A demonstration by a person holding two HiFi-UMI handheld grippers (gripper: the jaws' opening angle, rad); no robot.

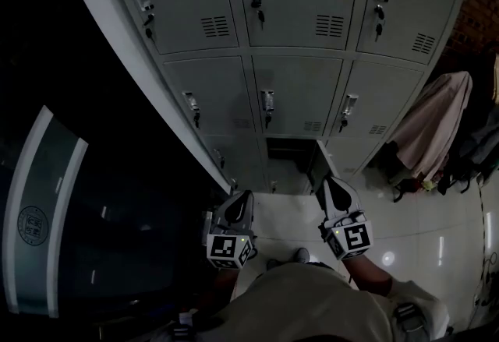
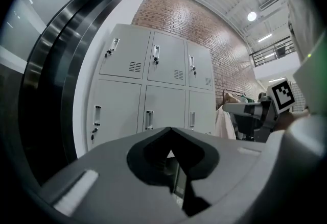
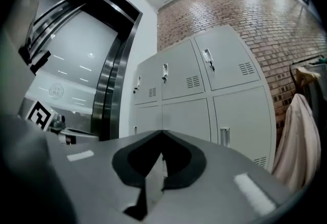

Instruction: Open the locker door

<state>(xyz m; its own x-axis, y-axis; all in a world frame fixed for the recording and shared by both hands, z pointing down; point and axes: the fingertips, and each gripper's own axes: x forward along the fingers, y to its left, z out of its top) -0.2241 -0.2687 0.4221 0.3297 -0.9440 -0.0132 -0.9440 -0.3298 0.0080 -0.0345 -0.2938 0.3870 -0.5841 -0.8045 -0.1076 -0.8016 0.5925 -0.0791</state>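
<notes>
Left gripper [image 1: 240, 204] and right gripper [image 1: 334, 191] — both jaws pressed together, empty — held clear of lockers [image 1: 296, 91] at 12 o'clock, likely between grips.

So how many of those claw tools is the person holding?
2. The left gripper at lower centre-left, the right gripper beside it at centre-right, both pointing toward the lockers; none seems hidden.
</notes>
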